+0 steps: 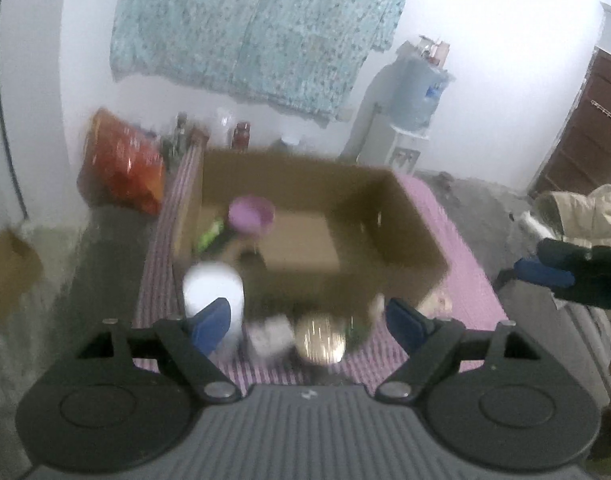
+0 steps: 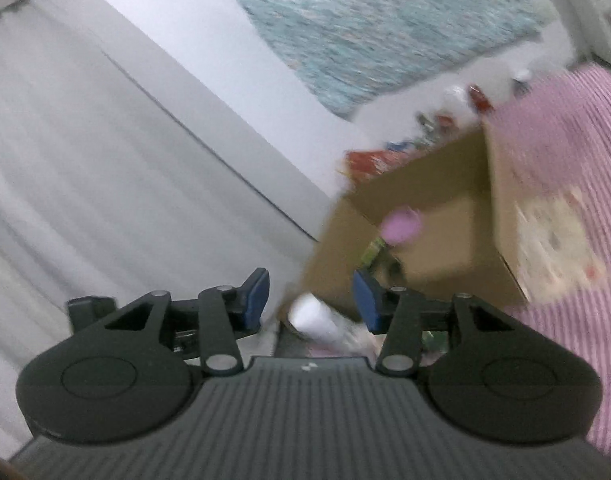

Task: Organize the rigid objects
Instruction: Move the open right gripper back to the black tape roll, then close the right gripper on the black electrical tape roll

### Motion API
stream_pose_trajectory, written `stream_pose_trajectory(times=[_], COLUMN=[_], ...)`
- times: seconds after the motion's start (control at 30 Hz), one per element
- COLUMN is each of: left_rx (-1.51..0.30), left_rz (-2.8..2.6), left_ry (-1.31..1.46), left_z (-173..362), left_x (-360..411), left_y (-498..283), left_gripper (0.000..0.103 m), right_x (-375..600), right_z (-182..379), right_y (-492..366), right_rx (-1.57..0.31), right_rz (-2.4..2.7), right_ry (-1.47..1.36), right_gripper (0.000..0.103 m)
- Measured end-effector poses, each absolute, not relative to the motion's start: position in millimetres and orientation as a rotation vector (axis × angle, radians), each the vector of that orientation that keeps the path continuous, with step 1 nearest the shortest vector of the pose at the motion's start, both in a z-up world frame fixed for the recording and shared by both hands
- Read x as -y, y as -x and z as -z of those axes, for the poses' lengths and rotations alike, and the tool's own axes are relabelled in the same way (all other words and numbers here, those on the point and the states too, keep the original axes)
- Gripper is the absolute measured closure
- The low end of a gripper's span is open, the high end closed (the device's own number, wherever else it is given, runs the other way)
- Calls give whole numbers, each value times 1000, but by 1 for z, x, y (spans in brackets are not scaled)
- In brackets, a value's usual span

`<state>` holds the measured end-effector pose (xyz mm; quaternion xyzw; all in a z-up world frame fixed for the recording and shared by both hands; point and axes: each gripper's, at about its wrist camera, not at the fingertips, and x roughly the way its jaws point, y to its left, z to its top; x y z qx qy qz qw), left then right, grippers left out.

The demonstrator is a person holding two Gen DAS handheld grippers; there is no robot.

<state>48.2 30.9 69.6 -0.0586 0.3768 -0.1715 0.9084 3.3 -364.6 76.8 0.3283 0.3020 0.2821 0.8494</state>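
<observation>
Left wrist view: left gripper (image 1: 305,322) stood wide and empty above a white bottle (image 1: 213,300) and gold lid (image 1: 320,338), just before the cardboard box (image 1: 405,220).
Bottle axis: upright, judged through blur.
Right wrist view: right gripper (image 2: 311,298) part-open, holding nothing; box (image 2: 425,184) ahead.
Advice: steady first, then descend squarely.

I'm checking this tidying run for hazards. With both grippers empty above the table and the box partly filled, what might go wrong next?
1. The white bottle stands just outside the cardboard box, right by the left gripper; a careless sweep may topple it.
2. Both views are blurred, so aiming at the gold-lidded jar is uncertain.
3. The right gripper, jaws open, hangs near the box's corner and might knock it.
</observation>
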Motion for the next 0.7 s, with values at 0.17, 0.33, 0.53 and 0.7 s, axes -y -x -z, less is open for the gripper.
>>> stream_pose_trajectory(times=[0.17, 0.33, 0.53, 0.7], left_rx=[-810, -885, -891, -875], left_rz=[350, 374, 400, 399], left_ry=[86, -16, -102, -155], left_z=[-19, 21, 39, 50], left_x=[-19, 4, 28, 40], left_y=[-24, -24, -30, -39], left_gripper=[17, 17, 17, 17], right_x=[351, 317, 278, 251], right_z=[-13, 23, 42, 51], right_y=[16, 8, -8, -22], right_rx=[-761, -842, -888, -914], right_rz=[-490, -419, -395, -397], right_ry=[-706, -617, -459, -347], right_gripper=[57, 57, 57, 57])
